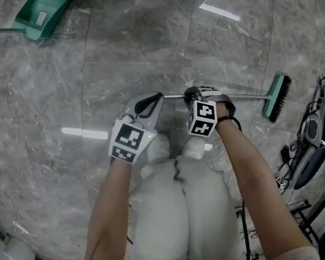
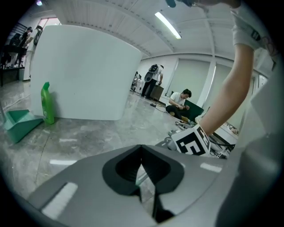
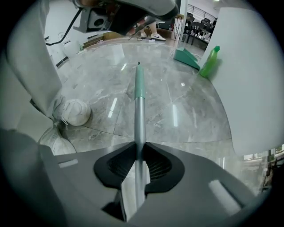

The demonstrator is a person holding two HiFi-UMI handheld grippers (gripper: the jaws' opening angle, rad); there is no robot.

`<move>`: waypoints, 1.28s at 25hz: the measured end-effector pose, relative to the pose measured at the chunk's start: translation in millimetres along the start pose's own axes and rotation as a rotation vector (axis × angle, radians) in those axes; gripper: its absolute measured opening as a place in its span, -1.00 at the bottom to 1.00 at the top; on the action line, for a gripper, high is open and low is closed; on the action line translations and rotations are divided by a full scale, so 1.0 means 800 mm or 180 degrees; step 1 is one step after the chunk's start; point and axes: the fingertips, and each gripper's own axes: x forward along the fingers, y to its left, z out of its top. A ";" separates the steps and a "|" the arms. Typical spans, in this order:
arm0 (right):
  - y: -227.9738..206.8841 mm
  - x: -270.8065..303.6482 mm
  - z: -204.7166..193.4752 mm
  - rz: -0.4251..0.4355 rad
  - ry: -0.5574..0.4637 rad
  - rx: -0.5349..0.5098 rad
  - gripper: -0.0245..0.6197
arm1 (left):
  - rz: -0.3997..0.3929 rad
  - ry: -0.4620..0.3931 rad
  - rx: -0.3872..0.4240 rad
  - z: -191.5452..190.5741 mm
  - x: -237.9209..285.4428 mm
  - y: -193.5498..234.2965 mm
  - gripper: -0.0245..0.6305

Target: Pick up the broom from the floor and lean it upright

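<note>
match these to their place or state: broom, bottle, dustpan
Things:
1 broom
2 bottle
3 dustpan

Places or states:
a lying on the floor beside the bottle
b clamped in the right gripper
c upright by the white block

Pairs: 1-b, 2-c, 3-a

Left gripper [image 1: 154, 99] jaws together, right gripper [image 1: 192, 95] pointing down, jaws clamped
</note>
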 end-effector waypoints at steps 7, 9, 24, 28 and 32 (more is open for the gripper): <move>-0.040 -0.116 0.008 -0.0430 -0.0417 0.0208 -0.70 | -0.0031 -0.0561 0.0251 0.133 -0.059 -0.060 -0.93; -0.049 -0.151 0.006 -0.0555 -0.0544 0.0301 -0.70 | 0.0021 -0.0665 0.0260 0.160 -0.075 -0.072 -0.93; -0.107 -0.383 -0.008 -0.1386 -0.1491 0.1134 -0.70 | 0.0024 -0.0828 0.0356 0.311 -0.112 -0.131 -0.93; -0.116 -0.430 -0.018 -0.1610 -0.1661 0.1514 -0.70 | 0.0063 -0.0861 0.0422 0.346 -0.116 -0.141 -0.93; -0.126 -0.469 -0.029 -0.1833 -0.1804 0.1937 -0.69 | 0.0108 -0.0882 0.0435 0.369 -0.117 -0.147 -0.93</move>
